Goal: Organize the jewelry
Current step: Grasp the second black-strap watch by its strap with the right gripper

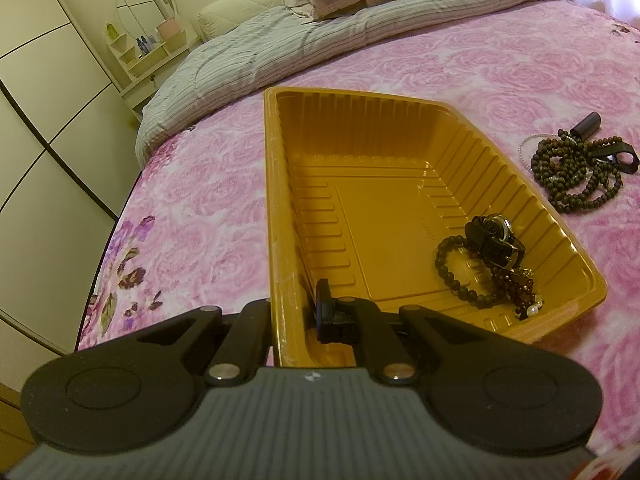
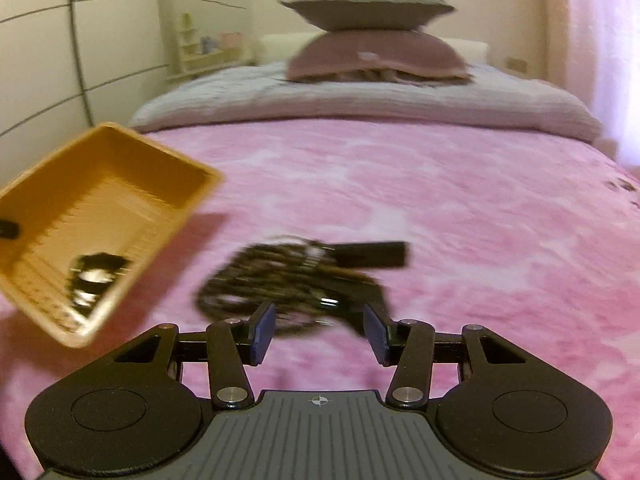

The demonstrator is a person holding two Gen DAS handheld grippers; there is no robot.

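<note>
I note my right gripper (image 2: pixel 320 332), jaws apart and empty, nearest the bead pile (image 2: pixel 280 284) lying just beyond its fingertips, while my left gripper (image 1: pixel 298 312) clamps the tray (image 1: pixel 280 208) wall.

the left gripper (image 1: pixel 298 312) pinches the rim of a yellow tray (image 1: pixel 276 208) holding a watch (image 1: pixel 498 240) and bead bracelets (image 1: pixel 460 276); more beads (image 1: pixel 576 176) lie on the pink bedspread (image 1: pixel 192 200).
</note>
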